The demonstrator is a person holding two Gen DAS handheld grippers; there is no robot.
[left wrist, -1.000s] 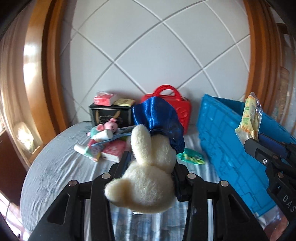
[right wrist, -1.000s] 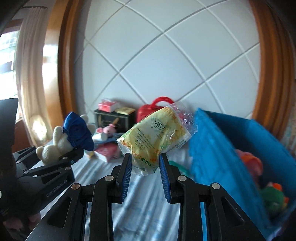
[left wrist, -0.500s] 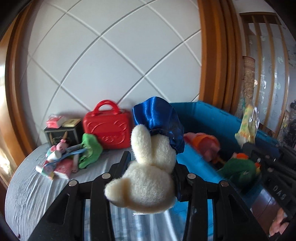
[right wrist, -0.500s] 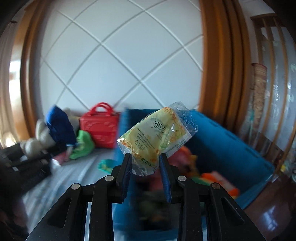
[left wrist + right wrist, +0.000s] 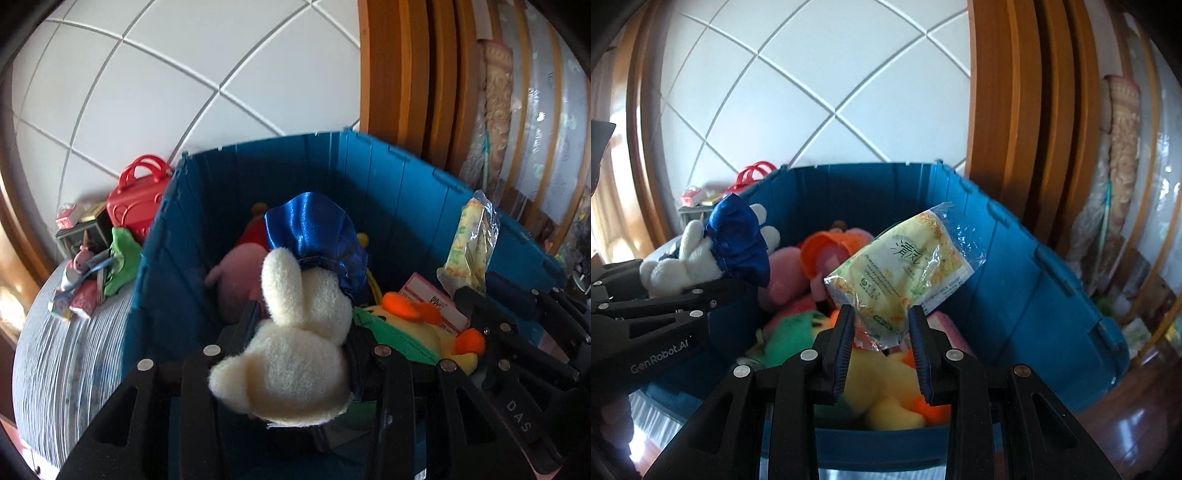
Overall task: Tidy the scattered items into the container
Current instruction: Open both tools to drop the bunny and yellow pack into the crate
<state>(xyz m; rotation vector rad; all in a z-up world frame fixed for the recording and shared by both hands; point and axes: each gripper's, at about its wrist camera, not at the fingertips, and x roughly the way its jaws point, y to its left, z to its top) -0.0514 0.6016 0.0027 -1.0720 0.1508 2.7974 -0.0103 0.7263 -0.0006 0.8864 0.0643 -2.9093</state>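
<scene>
My left gripper (image 5: 301,332) clamps a cream plush rabbit (image 5: 291,347) in blue satin; my right gripper (image 5: 881,328) pinches a yellow tissue packet (image 5: 901,273), both above the toy-filled blue bin (image 5: 1027,295).

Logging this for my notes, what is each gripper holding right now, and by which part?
The left gripper pinches the cream plush rabbit around its lower body. The right gripper clamps the yellow tissue pack by its lower corner.

White diamond-quilted wall panel (image 5: 812,92), orange wooden frame (image 5: 1004,92), grey striped bedsheet (image 5: 74,350), glossy dark floor (image 5: 1137,424)
</scene>
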